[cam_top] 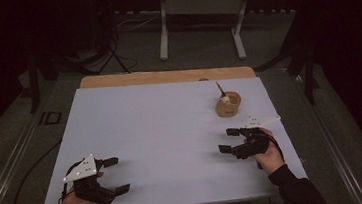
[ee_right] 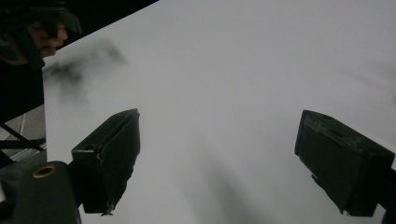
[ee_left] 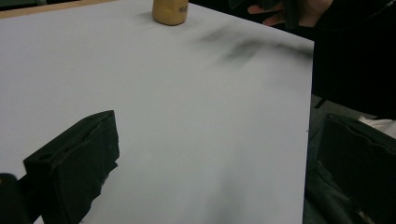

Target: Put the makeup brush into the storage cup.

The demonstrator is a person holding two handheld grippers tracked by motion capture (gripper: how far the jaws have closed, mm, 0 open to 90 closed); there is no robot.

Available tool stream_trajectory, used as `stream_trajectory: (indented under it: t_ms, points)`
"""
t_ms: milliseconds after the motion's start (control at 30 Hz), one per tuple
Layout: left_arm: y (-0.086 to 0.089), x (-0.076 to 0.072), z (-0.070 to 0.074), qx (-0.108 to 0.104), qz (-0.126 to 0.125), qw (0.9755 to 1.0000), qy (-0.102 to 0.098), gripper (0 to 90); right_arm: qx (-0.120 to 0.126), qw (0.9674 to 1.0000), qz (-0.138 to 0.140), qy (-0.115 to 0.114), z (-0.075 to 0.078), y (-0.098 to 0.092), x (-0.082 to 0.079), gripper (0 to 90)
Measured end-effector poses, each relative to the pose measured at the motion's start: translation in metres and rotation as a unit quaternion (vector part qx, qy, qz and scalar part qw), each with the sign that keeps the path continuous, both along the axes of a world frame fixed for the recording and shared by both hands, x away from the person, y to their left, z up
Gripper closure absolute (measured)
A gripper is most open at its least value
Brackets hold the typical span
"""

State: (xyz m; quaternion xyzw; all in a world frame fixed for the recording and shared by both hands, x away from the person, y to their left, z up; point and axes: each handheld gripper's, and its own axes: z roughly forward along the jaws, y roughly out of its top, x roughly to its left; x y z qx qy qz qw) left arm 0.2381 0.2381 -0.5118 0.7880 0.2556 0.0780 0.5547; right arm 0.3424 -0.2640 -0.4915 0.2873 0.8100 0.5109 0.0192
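A small tan cup [cam_top: 228, 104] stands at the right rear of the white table top [cam_top: 171, 128], with a thin brown stick [cam_top: 220, 89] leaning out of it. The same cup [ee_left: 170, 11] sits at the top edge of the left gripper view. My left gripper [cam_top: 117, 175] hovers near the front left corner, open, nothing between its jaws. My right gripper [cam_top: 229, 140] is at the right side, in front of the cup, also open and empty. Both grippers' jaws stand wide apart over bare table in their own views.
A wooden strip [cam_top: 166, 76] runs along the table's far edge. Behind it stands a grey metal frame [cam_top: 200, 14] on the floor, with a tripod [cam_top: 111, 53] and cables to the left. The person's other hand [ee_left: 299, 11] shows far off in the left gripper view.
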Motion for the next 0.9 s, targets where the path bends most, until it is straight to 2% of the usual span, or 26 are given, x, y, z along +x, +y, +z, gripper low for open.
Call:
stream_trajectory:
  t_ms: [133, 233, 900]
  points:
    - [0.001, 0.000, 0.000, -0.001, 0.001, 1.0000, 0.001, 0.4, -0.013, 0.9999, 0.011, -0.001, -0.005, 0.002, -0.005, 14.2]
    - [0.001, 0.000, 0.000, 0.000, 0.000, 1.0000, 0.001, 0.4, -0.022, 0.9996, 0.018, 0.006, -0.010, 0.003, -0.008, 14.2]
    - [0.001, 0.001, -0.002, -0.002, 0.002, 1.0000, 0.004, 0.4, -0.032, 0.9993, 0.021, 0.001, -0.020, -0.017, -0.027, 13.9]
